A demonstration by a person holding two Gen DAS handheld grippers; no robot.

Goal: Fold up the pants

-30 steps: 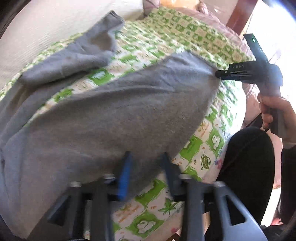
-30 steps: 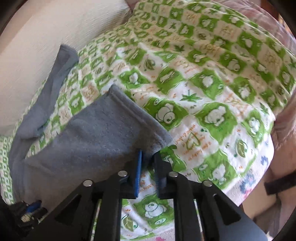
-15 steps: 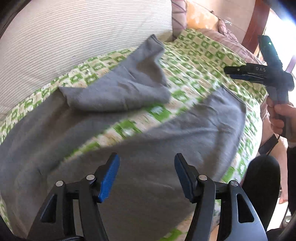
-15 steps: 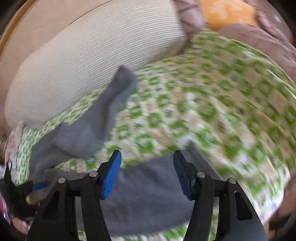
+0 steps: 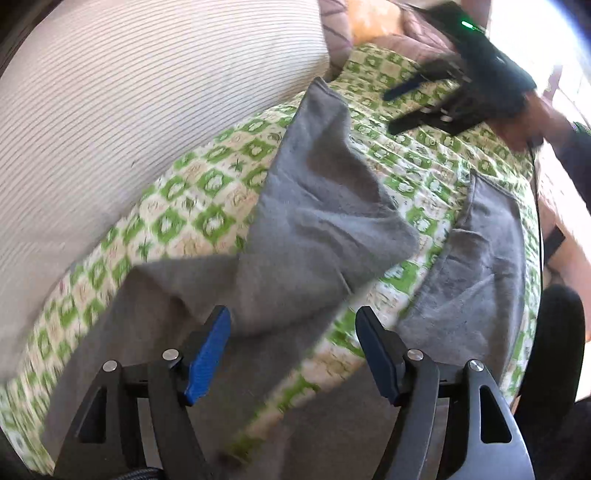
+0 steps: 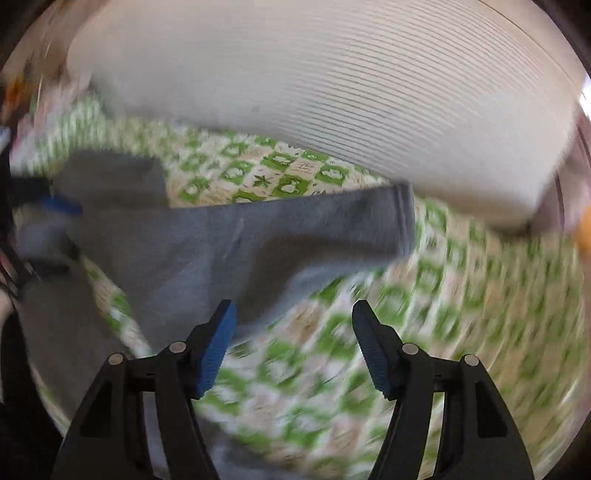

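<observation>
Grey pants (image 5: 317,229) lie spread on a green-and-white patterned bedspread (image 5: 199,206). One leg runs toward the pillow, crumpled; the other leg (image 5: 484,258) lies flat near the bed's right edge. My left gripper (image 5: 293,350) is open and empty above the crotch area. My right gripper (image 6: 291,343) is open and empty over the bedspread, near the far leg (image 6: 258,236); that view is motion-blurred. The right gripper also shows in the left wrist view (image 5: 391,110), held in the air beyond the far leg's cuff.
A large white ribbed pillow (image 5: 140,110) lies along the bed's far side, close to the far leg's cuff. Pink and orange bedding (image 5: 373,18) lies beyond it. The person's dark-clad leg (image 5: 554,354) stands at the bed's right edge.
Both grippers let go of the near leg's edge, opened and lifted. The right gripper swung across toward the far leg; the near leg now lies flat.
</observation>
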